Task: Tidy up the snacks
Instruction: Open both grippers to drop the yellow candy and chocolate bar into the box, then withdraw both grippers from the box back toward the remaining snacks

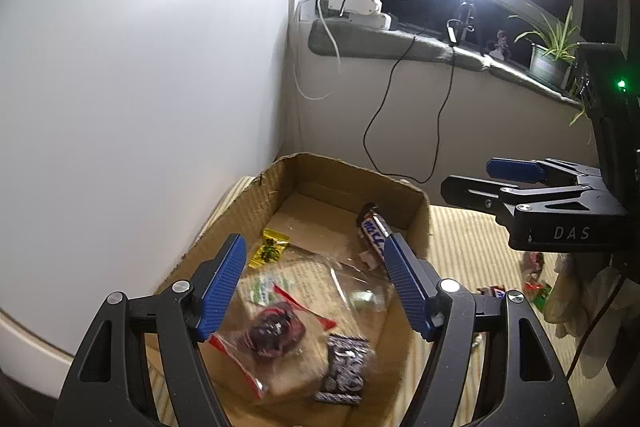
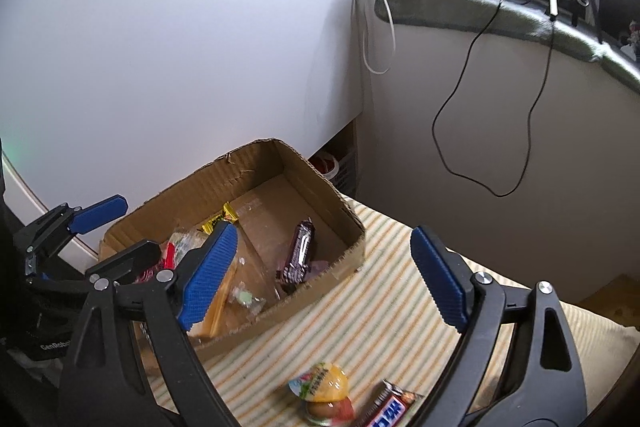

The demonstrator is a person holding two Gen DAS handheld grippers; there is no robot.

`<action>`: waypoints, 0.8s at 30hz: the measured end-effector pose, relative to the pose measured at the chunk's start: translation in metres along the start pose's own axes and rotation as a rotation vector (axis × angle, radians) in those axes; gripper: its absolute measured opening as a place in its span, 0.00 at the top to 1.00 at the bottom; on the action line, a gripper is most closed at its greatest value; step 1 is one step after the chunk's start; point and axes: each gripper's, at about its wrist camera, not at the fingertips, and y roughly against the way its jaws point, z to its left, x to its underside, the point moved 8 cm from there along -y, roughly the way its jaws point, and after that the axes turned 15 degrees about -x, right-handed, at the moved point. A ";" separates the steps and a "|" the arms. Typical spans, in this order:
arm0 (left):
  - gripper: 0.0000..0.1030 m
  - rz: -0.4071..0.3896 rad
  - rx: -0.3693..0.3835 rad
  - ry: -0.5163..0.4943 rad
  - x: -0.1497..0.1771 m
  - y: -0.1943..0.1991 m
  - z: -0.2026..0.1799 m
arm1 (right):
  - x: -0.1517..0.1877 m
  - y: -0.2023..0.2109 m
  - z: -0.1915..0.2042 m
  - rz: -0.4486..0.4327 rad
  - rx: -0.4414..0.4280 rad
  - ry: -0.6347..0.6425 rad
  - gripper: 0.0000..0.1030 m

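Both claws gape wide, empty. The left gripper [image 1: 314, 279] hovers over the brown cardboard box [image 1: 256, 205]; wrapped snacks lie below, the clear-bagged red sweet [image 1: 274, 333] at six o'clock. The right gripper [image 2: 326, 277] hangs over the striped cloth [image 2: 372, 303], the box at its ten o'clock.

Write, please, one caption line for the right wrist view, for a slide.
Open right tongs hover over striped cloth beside a cardboard box of snacks; a jelly cup waits below.

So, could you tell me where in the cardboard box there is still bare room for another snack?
The far end of the cardboard box, beyond the yellow packet and beside the chocolate bar, is bare. The near end is crowded with the clear bag and dark wrapper.
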 end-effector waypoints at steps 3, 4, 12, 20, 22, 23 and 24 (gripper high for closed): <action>0.31 -0.010 0.012 -0.003 0.002 0.009 -0.005 | 0.005 0.015 0.000 -0.017 0.030 0.022 0.12; 0.31 -0.012 0.016 -0.004 0.002 0.013 -0.007 | 0.009 0.021 -0.001 -0.020 0.045 0.025 0.12; 0.31 -0.020 0.053 -0.022 0.015 0.035 -0.027 | 0.038 0.060 -0.013 -0.063 0.080 -0.009 0.12; 0.31 0.001 0.109 -0.046 0.039 0.046 -0.056 | 0.072 0.108 -0.038 -0.122 0.083 -0.067 0.12; 0.31 0.014 0.124 -0.049 0.046 0.046 -0.062 | 0.085 0.117 -0.045 -0.104 0.081 -0.082 0.12; 0.31 0.019 0.133 -0.052 0.050 0.046 -0.066 | 0.091 0.119 -0.048 -0.092 0.083 -0.086 0.12; 0.31 0.023 0.139 -0.053 0.053 0.047 -0.069 | 0.098 0.121 -0.052 -0.073 0.090 -0.093 0.12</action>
